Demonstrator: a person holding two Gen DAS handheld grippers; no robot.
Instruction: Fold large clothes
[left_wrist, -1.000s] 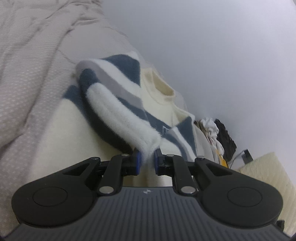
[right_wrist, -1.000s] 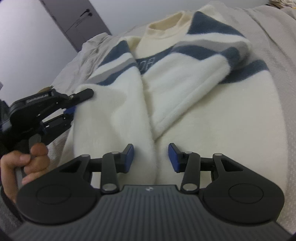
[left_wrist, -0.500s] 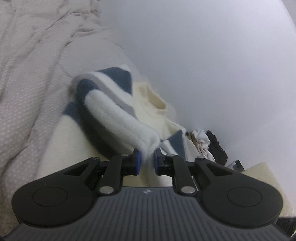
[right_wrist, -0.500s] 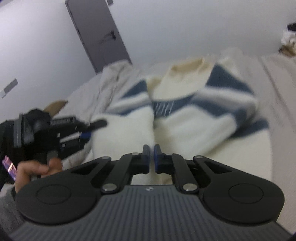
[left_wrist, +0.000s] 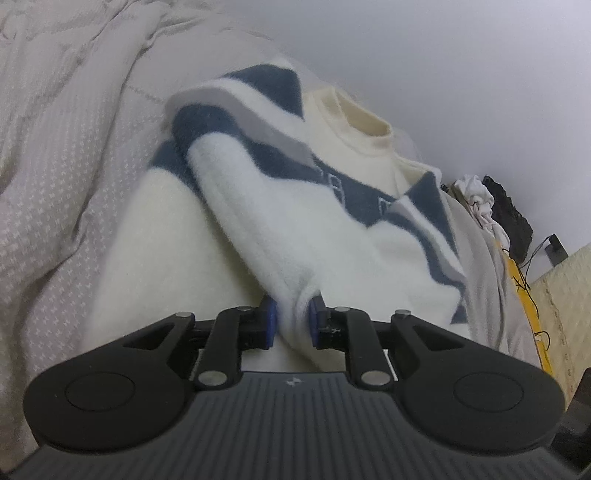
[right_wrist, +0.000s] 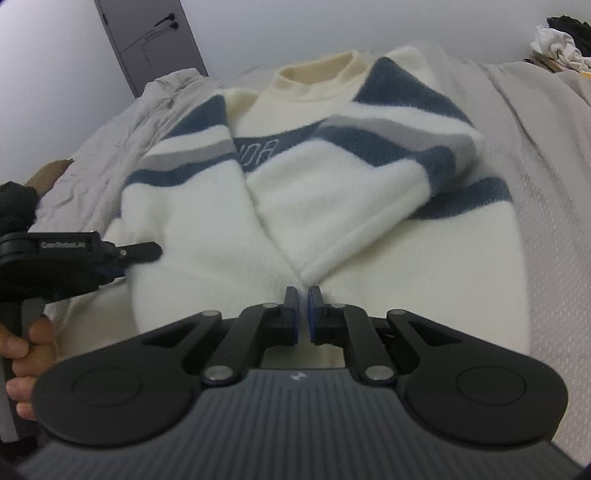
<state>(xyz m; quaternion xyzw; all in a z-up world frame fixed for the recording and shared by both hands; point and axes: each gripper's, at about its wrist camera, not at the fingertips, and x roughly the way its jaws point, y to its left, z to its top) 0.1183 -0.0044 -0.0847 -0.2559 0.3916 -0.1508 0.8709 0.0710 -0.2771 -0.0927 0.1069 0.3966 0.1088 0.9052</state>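
Observation:
A fluffy white sweater (right_wrist: 332, 177) with blue and grey stripes and a cream collar lies face up on the bed, both sleeves folded in over its front. My left gripper (left_wrist: 291, 317) has one sleeve's white cuff (left_wrist: 295, 295) pinched between its blue pads, and its jaws are easing open. In the right wrist view that same left gripper (right_wrist: 140, 258) sits at the sweater's left edge, held by a hand (right_wrist: 29, 347). My right gripper (right_wrist: 303, 310) hovers over the sweater's middle, just short of where the two sleeve ends meet. Only a thin slit shows between its pads as its jaws open slightly, and I see no fabric pinched there.
A pale grey quilted bedspread (right_wrist: 535, 184) lies under the sweater and bunches up at the left (left_wrist: 55, 147). A pile of white and black clothes (left_wrist: 480, 199) sits past the bed's far corner, beside a cream surface (left_wrist: 561, 280). A grey door (right_wrist: 155, 40) stands behind.
The right gripper went from open around the folded sleeve to shut, tipped up, then came back down over the sweater. The left gripper kept hold of the cuff while swinging and rolling.

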